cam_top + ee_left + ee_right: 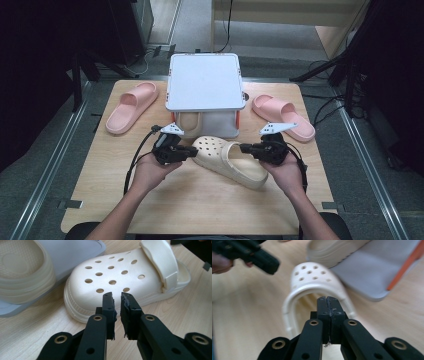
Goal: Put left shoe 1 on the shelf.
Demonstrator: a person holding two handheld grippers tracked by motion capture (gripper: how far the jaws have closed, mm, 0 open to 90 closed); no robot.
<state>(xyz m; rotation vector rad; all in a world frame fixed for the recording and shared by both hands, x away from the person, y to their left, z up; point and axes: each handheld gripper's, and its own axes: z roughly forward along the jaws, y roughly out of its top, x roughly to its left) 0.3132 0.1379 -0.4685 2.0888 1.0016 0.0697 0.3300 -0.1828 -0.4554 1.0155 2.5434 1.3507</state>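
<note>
A cream clog (230, 160) with holes in its toe lies on the wooden table, toe to the left; it also appears close up in the left gripper view (112, 277) and blurred in the right gripper view (312, 275). My left gripper (192, 151) sits just off the toe. Its jaws (117, 296) stand a narrow gap apart with nothing between them. My right gripper (243, 148) hovers by the clog's heel opening, and its jaws (327, 300) are pressed together, empty. A second cream clog (190, 122) rests on the low shelf of a grey rack (204, 80).
A pink slide (131, 106) lies at the back left and another pink slide (283, 116) at the back right. The rack has orange side trim and a flat white top. Bare wood stretches along the table's front edge (200, 210).
</note>
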